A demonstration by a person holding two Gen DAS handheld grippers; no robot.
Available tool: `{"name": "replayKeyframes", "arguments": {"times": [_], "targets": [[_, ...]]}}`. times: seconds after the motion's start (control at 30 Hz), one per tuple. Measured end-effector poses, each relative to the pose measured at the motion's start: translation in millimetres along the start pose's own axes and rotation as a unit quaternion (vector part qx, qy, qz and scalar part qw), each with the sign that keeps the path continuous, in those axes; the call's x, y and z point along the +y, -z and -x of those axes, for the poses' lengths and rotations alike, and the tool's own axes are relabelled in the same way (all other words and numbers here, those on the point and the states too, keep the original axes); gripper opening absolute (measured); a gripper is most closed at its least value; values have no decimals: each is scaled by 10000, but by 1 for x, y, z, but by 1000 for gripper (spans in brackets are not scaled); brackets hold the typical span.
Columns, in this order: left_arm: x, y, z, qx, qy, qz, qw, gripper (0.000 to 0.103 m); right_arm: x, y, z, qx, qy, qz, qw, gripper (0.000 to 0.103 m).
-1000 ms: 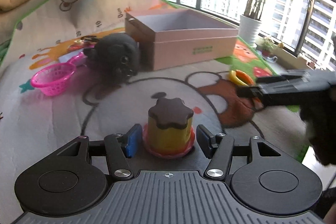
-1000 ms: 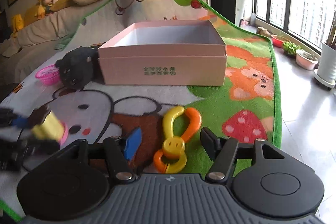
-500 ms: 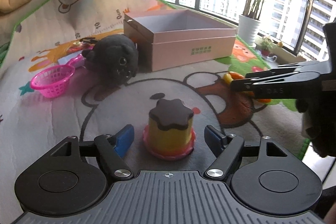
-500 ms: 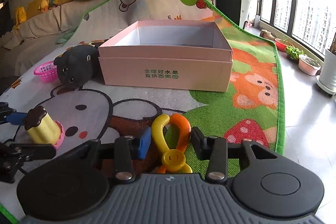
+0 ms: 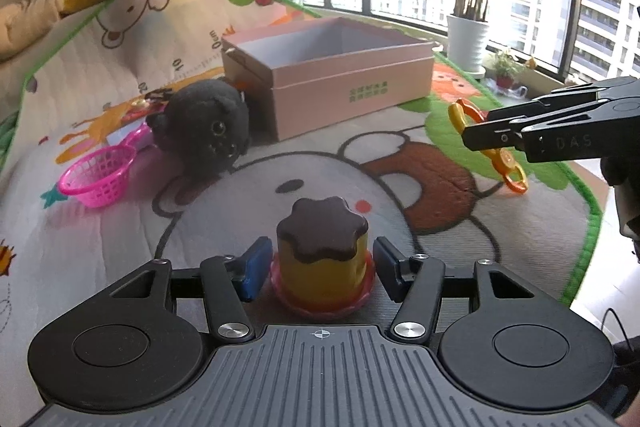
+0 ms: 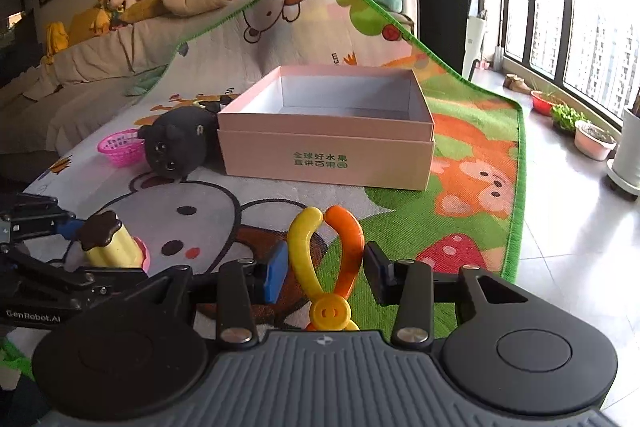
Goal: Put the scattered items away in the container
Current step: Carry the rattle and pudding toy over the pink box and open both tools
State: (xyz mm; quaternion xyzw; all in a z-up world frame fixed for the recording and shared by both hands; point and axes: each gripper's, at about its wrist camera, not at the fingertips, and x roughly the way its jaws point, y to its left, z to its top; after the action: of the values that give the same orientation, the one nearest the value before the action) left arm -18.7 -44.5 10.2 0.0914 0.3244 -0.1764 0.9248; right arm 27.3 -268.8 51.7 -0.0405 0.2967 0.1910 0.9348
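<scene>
A yellow pudding toy [image 5: 322,239] with a brown top and pink base stands on the play mat, and my left gripper [image 5: 320,263] is shut on its base. From the right wrist view the same toy [image 6: 110,243] sits between the left gripper's fingers [image 6: 60,223]. My right gripper [image 6: 324,267] is shut on a yellow and orange link toy [image 6: 304,239], held just above the mat. In the left wrist view that toy [image 5: 516,183] hangs from the right gripper [image 5: 468,139]. The open pink box [image 6: 324,159] stands empty behind.
A black plush cat [image 5: 204,123] lies against the box's left side [image 5: 352,95], with a pink plastic basket [image 5: 100,175] further left. The mat's green edge [image 6: 516,187] borders tiled floor and plant pots on the right. A sofa with soft toys lies beyond.
The left jaws opened around the pudding toy, then closed on it again. The right jaws closed on the link toy and lifted it slightly off the mat.
</scene>
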Motion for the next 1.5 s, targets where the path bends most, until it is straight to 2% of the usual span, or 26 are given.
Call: {"name": "replayKeyframes", "arguments": {"times": [0.23, 0.27, 0.3, 0.47, 0.57, 0.63, 0.7, 0.83, 0.9, 0.93, 1.13, 1.27, 1.4, 1.5], "targets": [[-15, -19, 17, -381, 60, -352, 9986, 61, -1, 0, 21, -118, -11, 125, 9999, 40], [-16, -25, 18, -445, 54, -420, 9981, 61, -1, -2, 23, -143, -14, 131, 9998, 31], [-16, -31, 18, -512, 33, -470, 9976, 61, -2, -4, 24, -135, -39, 135, 9998, 14], [-11, -69, 14, -965, -84, -661, 9931, 61, -8, -23, 19, -193, -111, 150, 9996, 14], [-1, -80, 11, -1058, -49, -527, 9930, 61, -10, -22, 13, -114, -282, 305, 9991, 14], [3, -78, 10, -1002, 141, -382, 9941, 61, -10, -16, 5, 65, -473, 325, 9983, 23], [4, -70, 7, -861, 311, -260, 9955, 61, -7, -9, -3, 184, -601, 350, 9974, 47], [0, -46, -7, -432, 440, -169, 9980, 61, 5, -2, -19, 269, -765, 560, 9951, 54], [1, -36, -13, -246, 474, -44, 9986, 61, 12, -2, -27, 337, -843, 676, 9936, 69], [2, -31, -16, -179, 489, 0, 9986, 61, 14, -2, -30, 339, -857, 730, 9931, 72], [4, -16, -19, -68, 448, 96, 9989, 61, 19, -1, -39, 412, -942, 767, 9917, 74], [3, -15, -13, -104, 446, 103, 9989, 62, 15, 2, -41, 428, -835, 674, 9933, 74], [2, -12, -5, -102, 410, 64, 9991, 73, 7, 2, -42, 434, -869, 490, 9941, 74], [0, -9, -4, -50, 397, 37, 9992, 77, 7, 2, -42, 430, -886, 468, 9940, 74]]}}
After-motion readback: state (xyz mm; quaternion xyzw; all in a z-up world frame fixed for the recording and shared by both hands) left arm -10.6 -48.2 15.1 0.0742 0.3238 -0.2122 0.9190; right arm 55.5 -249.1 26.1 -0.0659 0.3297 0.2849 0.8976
